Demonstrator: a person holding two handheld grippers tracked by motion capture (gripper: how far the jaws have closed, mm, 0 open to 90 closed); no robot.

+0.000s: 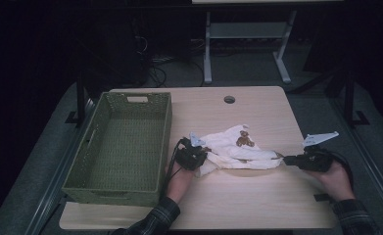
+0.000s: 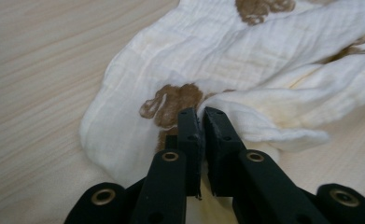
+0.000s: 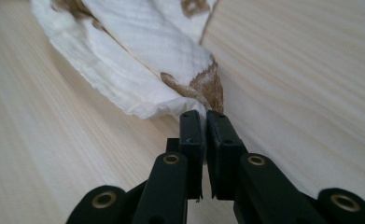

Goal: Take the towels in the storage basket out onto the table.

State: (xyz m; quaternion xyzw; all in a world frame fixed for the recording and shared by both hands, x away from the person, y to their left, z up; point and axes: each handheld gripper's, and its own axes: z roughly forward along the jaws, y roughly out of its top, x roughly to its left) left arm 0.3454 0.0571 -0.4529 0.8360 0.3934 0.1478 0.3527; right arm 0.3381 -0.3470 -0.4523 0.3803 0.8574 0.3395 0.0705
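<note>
A crumpled white cloth (image 1: 233, 147) with brown bear prints lies stretched across the middle of the wooden table (image 1: 257, 205). My left gripper (image 1: 204, 155) is shut on the cloth's left end; in the left gripper view a fold of the cloth (image 2: 227, 56) is pinched between the jaw tips (image 2: 201, 114). My right gripper (image 1: 283, 159) is shut on the right end. In the right gripper view its tips (image 3: 203, 114) clamp a brown-printed corner of the cloth (image 3: 138, 60). Both grippers sit low over the tabletop.
A green woven basket (image 1: 110, 193) with nothing in it stands along the table's left side, close to my left hand. A round cable hole (image 1: 229, 99) sits near the far edge. Beyond the table stand the legs of another desk (image 1: 207, 49).
</note>
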